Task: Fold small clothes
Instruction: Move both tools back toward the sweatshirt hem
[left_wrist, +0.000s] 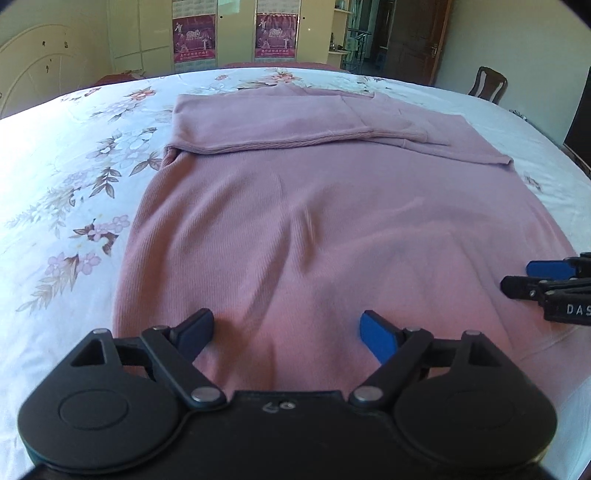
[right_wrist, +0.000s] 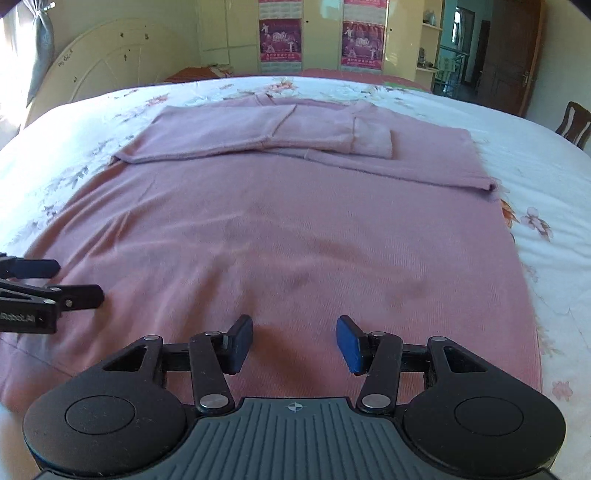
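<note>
A pink knit sweater (left_wrist: 314, 221) lies flat on the bed, its two sleeves (left_wrist: 266, 125) folded across the chest at the far end. It also shows in the right wrist view (right_wrist: 295, 236), sleeves (right_wrist: 266, 133) crossed at the far end. My left gripper (left_wrist: 286, 332) is open and empty just above the sweater's near hem. My right gripper (right_wrist: 295, 341) is open and empty above the same hem, to the right. Each gripper shows in the other's view: the right gripper (left_wrist: 524, 277) at the right edge, the left gripper (right_wrist: 77, 282) at the left edge.
The bed has a white floral sheet (left_wrist: 74, 184). A cream headboard (right_wrist: 110, 66) stands at the far left, wardrobes with posters (left_wrist: 275, 33) behind, a wooden chair (left_wrist: 487, 83) and a door (right_wrist: 513, 51) at the far right.
</note>
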